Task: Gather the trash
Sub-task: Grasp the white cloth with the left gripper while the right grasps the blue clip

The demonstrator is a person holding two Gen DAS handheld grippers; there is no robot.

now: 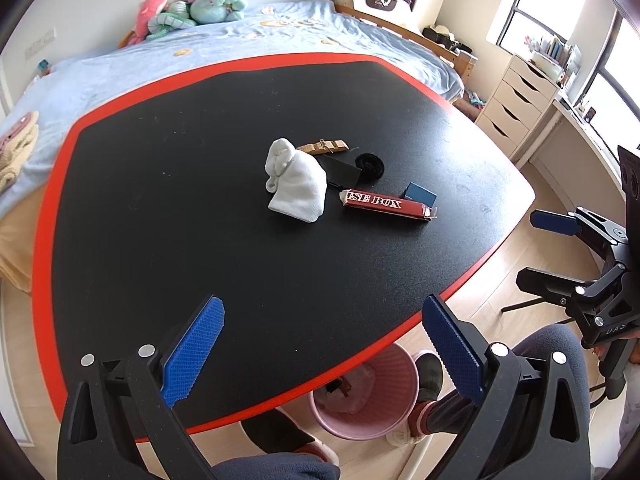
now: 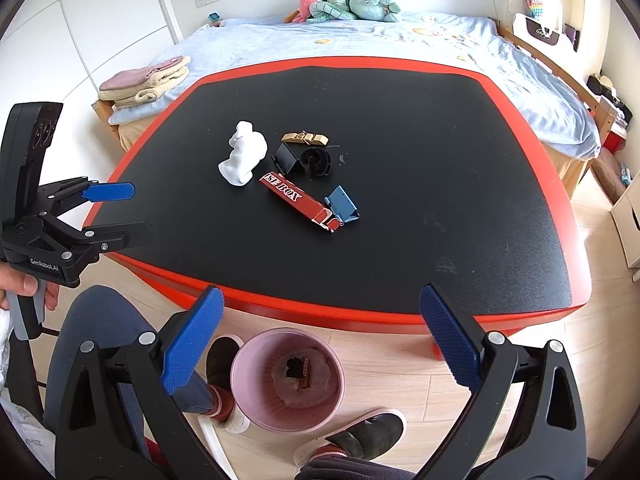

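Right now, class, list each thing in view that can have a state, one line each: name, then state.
Left tool: open, empty.
Right tool: open, empty.
Red box: lying flat, end flap open.
White sock: bunched, on the table.
Pink bin: upright on the floor, lined, some trash inside.
Wooden clothespin: lying flat.

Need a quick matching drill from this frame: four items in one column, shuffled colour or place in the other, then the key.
Column 1
1. sock
2. long box
3. trash bin
4. wooden clip

Column 2
A. pink, on the floor by the table edge
B. tan, farthest back in the cluster
C. white, bunched at the left of the cluster
D. red with white lettering

Pairs: 1-C, 2-D, 3-A, 4-B
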